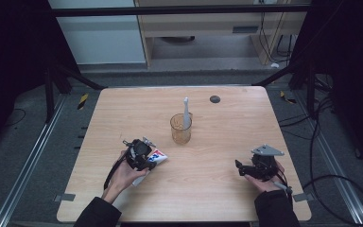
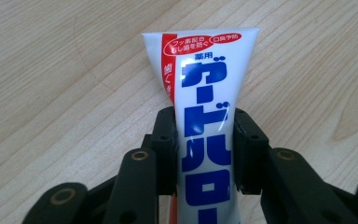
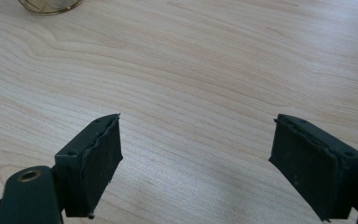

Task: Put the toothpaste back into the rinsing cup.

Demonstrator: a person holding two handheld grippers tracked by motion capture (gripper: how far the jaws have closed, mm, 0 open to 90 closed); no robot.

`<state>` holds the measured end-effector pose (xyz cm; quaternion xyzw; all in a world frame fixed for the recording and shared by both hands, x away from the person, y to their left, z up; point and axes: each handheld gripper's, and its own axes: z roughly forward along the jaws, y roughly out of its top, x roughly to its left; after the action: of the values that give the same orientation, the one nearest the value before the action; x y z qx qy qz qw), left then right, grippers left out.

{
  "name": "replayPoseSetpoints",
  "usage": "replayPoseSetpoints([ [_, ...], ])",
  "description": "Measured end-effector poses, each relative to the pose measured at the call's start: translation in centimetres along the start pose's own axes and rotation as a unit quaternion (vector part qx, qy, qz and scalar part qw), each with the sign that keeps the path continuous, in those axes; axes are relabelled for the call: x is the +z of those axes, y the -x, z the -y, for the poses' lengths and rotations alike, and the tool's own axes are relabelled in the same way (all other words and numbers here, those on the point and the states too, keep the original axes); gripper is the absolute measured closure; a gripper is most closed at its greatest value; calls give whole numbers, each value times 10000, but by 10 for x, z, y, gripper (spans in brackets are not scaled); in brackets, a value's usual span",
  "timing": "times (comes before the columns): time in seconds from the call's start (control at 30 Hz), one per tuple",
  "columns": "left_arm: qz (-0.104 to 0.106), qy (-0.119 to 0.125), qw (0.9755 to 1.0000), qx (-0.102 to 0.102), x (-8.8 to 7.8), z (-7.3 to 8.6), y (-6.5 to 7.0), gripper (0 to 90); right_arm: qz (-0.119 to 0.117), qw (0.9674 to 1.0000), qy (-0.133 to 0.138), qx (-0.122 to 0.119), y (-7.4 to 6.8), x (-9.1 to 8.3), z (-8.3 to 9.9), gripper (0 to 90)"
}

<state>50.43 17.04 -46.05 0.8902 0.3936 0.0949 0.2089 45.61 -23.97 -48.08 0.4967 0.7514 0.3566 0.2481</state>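
The left gripper (image 2: 205, 154) is clamped on the toothpaste tube (image 2: 203, 107), whose long axis runs along the jaws toward the cup (image 1: 181, 128) just beyond it, while the right gripper (image 1: 240, 167) waits farther from the cup, jaws apart.

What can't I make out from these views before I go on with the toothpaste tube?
- Toothpaste tube: its cap end is cut off by the bottom edge in the left gripper view, and hidden under the left gripper in the high view.
- Cup: the lower end of the white stick inside is blurred, so what it is stays unclear.
- Dark round spot: too small to identify.
- Right gripper: fingers apart, bare table between.
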Motion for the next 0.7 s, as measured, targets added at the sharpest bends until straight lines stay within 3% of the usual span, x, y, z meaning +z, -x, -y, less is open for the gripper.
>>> replayPoseSetpoints([
  [0.13,-20,168,9999,-32,-6,1,0,678,2,10000,-9,16,0,-1,0,162],
  [0.27,-36,527,9985,-120,-20,0,0,683,11,10000,4,6,0,-1,0,162],
  [0.37,-61,857,9961,-193,-31,-1,1,684,5,10000,20,5,0,-1,0,162],
  [0.5,-123,1207,9923,-268,-43,-3,1,684,43,10000,40,25,1,-1,0,164],
  [0.63,-300,1545,9868,-375,-56,-8,-3,684,78,9999,108,50,2,-3,0,165],
  [0.7,-387,1808,9819,-423,-62,-13,-5,684,75,9999,105,54,2,-3,0,165],
])
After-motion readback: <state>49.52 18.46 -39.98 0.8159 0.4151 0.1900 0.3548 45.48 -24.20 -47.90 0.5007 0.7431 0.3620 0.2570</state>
